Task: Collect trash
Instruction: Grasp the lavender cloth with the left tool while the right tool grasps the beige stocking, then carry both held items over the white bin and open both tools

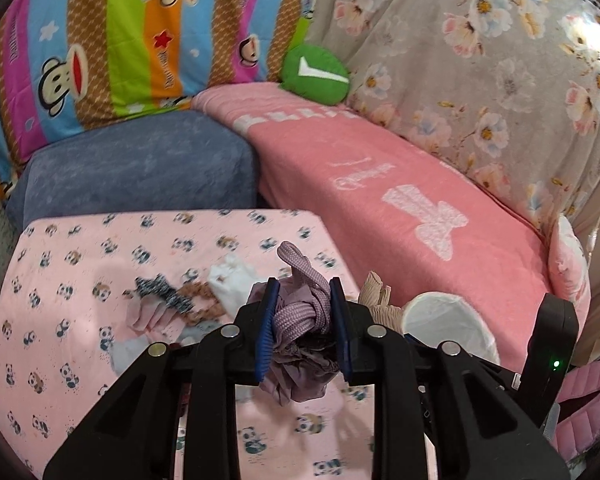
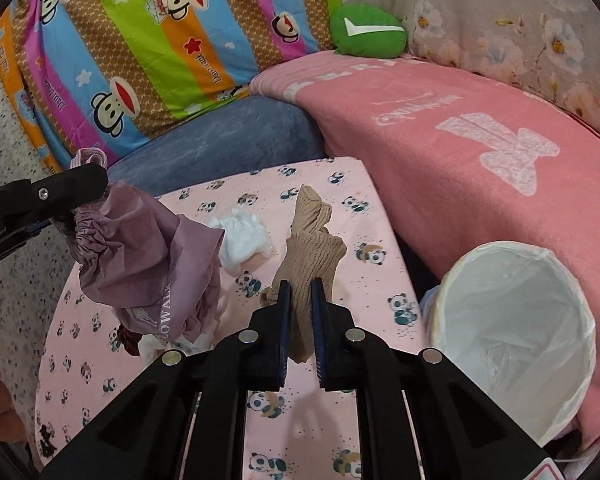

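Mauve pouch (image 1: pixel 300 320) was clamped by the left gripper (image 1: pixel 303 328); tan sock (image 2: pixel 310 256) was pinched by the right gripper (image 2: pixel 300 320), bin (image 2: pixel 512 332) at three o'clock.

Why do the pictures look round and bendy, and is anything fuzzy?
Left wrist view: the fisheye lens bends the pink blanket edge and leaves dark corners; the panda cloth is a bit smeared, while the purple bag in the left gripper looks sharp. Right wrist view: same round bending; the tan sock is sharp, the white-lined bin bright without harsh glare.

Both wrist views look down, close, onto the panda-print table (image 1: pixel 80 264).
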`<state>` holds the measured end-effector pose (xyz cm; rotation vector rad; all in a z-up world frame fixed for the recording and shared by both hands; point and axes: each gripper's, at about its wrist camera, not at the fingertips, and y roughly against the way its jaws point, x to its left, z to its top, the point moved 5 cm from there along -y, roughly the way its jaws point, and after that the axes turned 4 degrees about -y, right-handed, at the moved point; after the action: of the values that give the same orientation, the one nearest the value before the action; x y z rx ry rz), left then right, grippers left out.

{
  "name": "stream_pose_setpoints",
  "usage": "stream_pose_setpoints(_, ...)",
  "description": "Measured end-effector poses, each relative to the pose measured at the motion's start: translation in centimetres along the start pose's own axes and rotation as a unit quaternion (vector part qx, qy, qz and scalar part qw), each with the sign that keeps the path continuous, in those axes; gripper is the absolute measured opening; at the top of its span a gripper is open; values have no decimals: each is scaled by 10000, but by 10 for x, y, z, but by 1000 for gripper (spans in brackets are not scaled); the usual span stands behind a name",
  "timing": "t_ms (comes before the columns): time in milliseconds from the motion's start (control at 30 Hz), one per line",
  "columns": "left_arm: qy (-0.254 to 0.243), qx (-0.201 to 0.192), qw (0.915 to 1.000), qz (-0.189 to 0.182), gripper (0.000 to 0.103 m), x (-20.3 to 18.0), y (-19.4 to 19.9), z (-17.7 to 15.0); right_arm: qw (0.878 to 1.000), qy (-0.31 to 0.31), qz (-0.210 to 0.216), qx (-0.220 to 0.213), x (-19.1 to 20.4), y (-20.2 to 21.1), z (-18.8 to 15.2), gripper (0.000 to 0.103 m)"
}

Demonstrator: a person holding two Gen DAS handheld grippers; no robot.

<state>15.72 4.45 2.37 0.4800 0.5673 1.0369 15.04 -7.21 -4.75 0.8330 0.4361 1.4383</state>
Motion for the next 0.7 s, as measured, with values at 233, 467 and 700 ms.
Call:
stream_pose_setpoints(233,-275,-107,9988,-402,25,-56,2,8,9982,-354,-366,-314,-55,43,3,11)
stream_pose_setpoints(467,-628,-28,9948,-805,25,-120,-9,4,9929,-817,-748,-425,-118,75,-10,11)
stream_pose_setpoints(700,-895,93,9894,-1142,25,-170,-21,-7,9877,-1077,-1058,-412,-165,90,-28,11)
